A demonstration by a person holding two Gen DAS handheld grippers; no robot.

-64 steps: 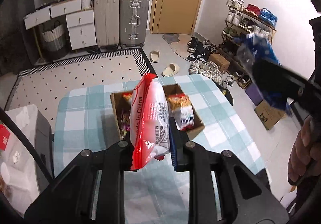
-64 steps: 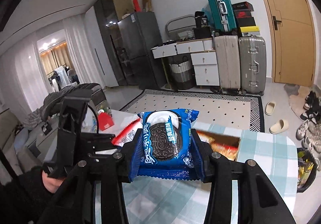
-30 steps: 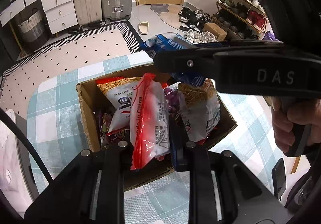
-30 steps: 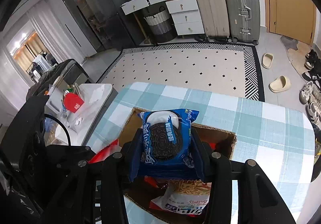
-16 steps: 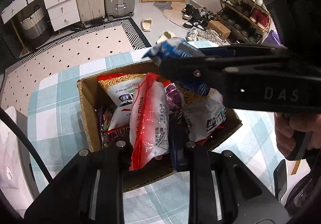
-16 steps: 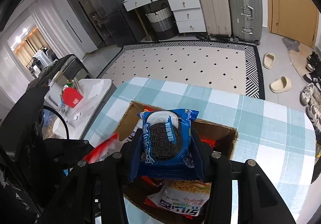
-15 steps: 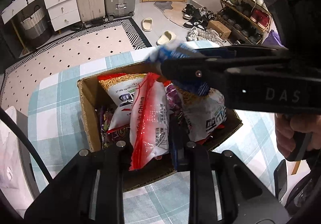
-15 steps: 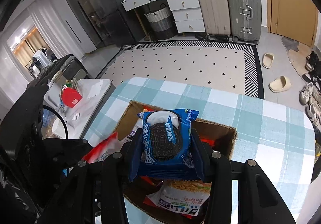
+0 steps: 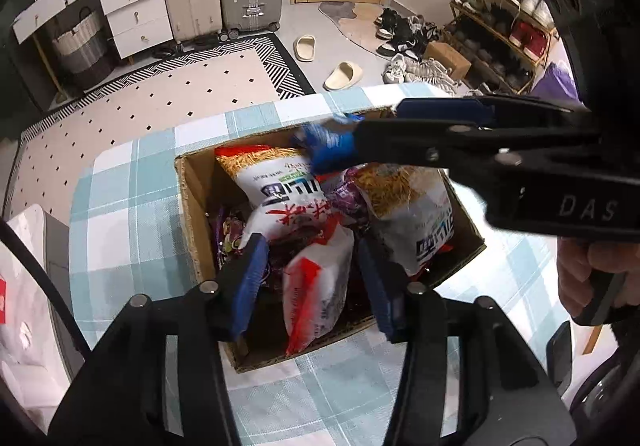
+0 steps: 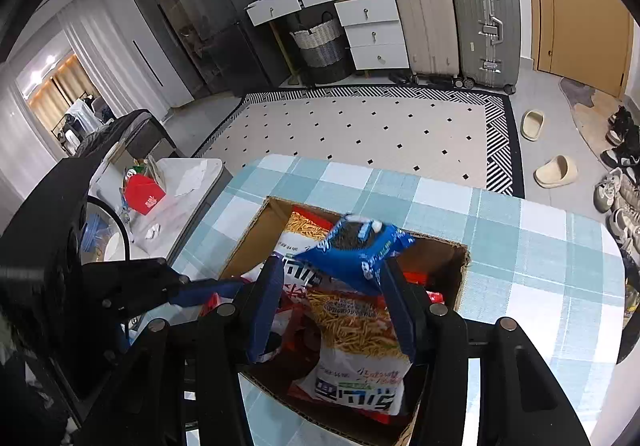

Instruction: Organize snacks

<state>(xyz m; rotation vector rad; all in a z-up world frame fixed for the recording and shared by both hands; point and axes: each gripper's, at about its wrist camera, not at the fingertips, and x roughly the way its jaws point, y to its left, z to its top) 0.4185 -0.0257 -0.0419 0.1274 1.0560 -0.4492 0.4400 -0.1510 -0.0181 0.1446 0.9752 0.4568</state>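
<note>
My left gripper has its jaws spread wide, and the red-and-white plastic snack packet stands loose between them on end in the brown cardboard box on the teal checked tablecloth, so I reckon it could flop against the near wall. My right gripper is spread too, with the blue cookie packet tilted, blurred, seemingly dropping onto the noodle-snack bags; it might slide off the heap.
</note>
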